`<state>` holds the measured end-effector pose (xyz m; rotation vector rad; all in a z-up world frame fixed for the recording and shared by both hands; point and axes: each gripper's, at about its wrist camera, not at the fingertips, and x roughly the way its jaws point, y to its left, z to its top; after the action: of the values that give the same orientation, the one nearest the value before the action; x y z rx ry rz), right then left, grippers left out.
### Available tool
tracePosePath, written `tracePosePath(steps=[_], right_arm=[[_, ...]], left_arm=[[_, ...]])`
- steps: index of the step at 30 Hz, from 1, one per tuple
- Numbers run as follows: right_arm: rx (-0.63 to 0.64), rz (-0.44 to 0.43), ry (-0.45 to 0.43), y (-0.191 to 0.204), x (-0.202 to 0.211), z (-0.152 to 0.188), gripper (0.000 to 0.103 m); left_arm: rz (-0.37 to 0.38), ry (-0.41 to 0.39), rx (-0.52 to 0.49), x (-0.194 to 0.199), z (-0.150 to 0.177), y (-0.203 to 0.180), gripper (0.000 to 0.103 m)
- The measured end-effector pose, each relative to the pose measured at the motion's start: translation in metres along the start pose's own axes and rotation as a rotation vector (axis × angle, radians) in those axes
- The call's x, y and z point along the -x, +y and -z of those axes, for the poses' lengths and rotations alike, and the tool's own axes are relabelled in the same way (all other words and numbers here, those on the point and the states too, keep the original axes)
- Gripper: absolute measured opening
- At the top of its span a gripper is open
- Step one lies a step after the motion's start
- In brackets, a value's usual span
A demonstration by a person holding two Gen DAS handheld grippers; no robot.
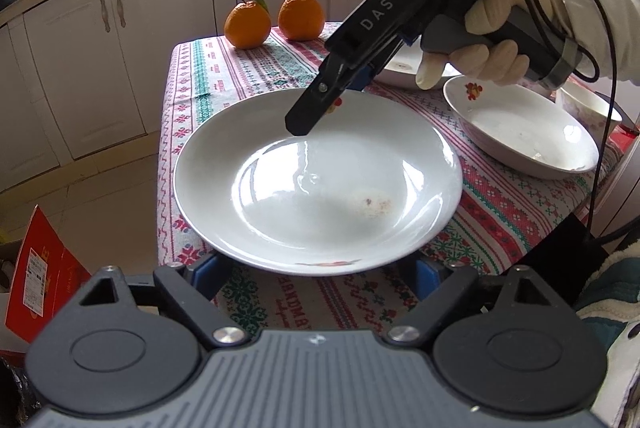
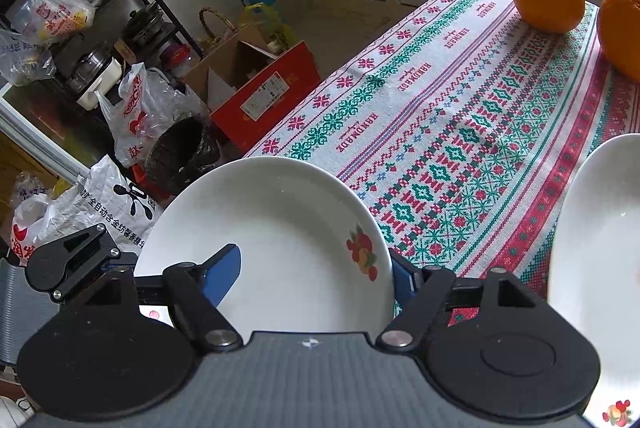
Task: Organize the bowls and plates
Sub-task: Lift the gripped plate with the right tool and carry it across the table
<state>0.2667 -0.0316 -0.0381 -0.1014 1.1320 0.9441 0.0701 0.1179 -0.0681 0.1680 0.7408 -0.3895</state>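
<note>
Patterned tablecloth (image 1: 240, 84) in red and green covered the small table. Nearest, the left gripper (image 1: 318, 270) had its fingers spread wide; their blue pads (image 1: 206, 268) lay under the near rim of the white plate (image 1: 320, 188), and no clamping on it showed. I could not tell whether the pads touched it. The plate sat directly ahead of those fingers, near the table's edge, with a faint smear in its well. At the plate's far rim, by the fruit motif, the right gripper (image 2: 316, 256) was clamped on the plate, one blue pad inside the well and the other outside the rim. A gloved hand (image 1: 480, 40) held that gripper's handle. To the right of the left fingers, apart from the plate, lay a second plate (image 1: 520, 140), with a small bowl (image 1: 588, 104) just beyond it. Well past all fingertips, two oranges (image 1: 248, 24) stood close together at the table's far end, with white cabinets (image 1: 100, 68) behind them.
</note>
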Motion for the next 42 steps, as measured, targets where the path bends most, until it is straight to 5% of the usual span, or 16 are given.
tracePosePath(steps=[42], right_arm=[[-0.021, 0.074, -0.073, -0.045, -0.009, -0.045, 0.084]], left_arm=[[-0.012, 0.011, -0.066, -0.048, -0.042, 0.036, 0.088]])
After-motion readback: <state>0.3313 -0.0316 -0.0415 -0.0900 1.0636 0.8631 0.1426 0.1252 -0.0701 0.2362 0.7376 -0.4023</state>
